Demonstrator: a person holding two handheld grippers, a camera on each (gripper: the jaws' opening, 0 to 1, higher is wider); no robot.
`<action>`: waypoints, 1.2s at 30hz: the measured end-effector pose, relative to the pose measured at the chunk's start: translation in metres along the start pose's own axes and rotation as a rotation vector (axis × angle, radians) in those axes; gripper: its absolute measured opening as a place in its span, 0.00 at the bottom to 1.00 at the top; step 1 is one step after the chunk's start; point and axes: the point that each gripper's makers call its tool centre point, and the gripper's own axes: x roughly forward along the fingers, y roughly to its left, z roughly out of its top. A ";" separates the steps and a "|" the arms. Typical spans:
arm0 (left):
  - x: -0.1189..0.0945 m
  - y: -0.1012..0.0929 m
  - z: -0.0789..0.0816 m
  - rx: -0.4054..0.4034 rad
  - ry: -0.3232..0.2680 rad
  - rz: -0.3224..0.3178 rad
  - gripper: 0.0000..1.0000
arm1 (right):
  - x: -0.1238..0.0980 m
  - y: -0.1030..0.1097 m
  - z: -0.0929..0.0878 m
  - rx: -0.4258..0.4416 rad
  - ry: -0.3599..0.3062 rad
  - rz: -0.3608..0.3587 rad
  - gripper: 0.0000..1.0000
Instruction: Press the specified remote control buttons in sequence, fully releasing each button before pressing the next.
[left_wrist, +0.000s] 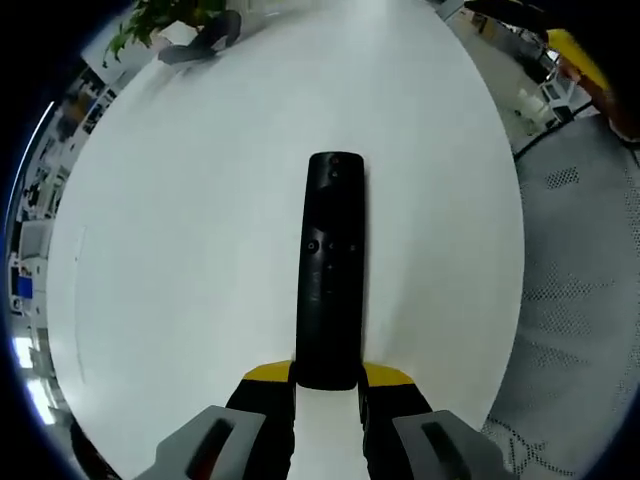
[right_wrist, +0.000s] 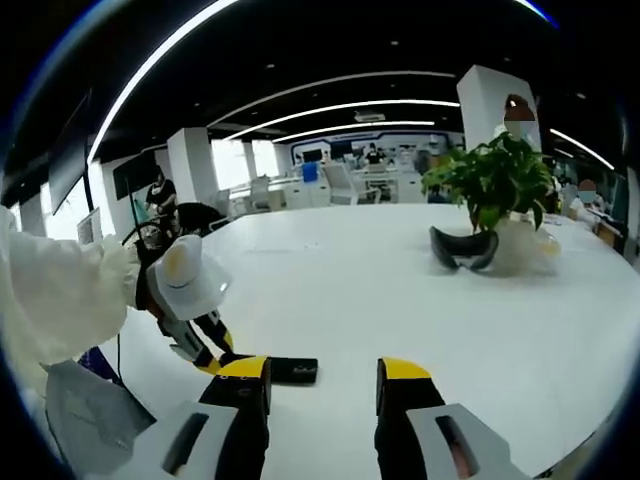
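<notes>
Remote control (left_wrist: 331, 270) at frame centre, lower end clamped by left gripper (left_wrist: 327, 392). Right gripper (right_wrist: 324, 385), lower centre, open and empty; should press straight down, then lift fully.

The remote's (left_wrist: 332, 270) near end is hidden between the left gripper's (left_wrist: 328, 385) jaws, its button markings too small to read. In the right gripper view, a yellow-tipped jaw covers part of it.
</notes>
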 end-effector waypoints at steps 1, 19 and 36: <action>0.000 -0.002 0.000 0.006 0.000 -0.002 0.23 | 0.000 0.000 0.000 -0.002 0.001 0.000 0.39; -0.001 -0.027 -0.004 0.023 0.021 -0.003 0.23 | 0.000 0.002 -0.001 -0.013 0.006 0.006 0.37; -0.003 -0.054 -0.009 -0.012 -0.023 -0.001 0.23 | -0.001 0.002 -0.004 -0.034 0.019 0.004 0.19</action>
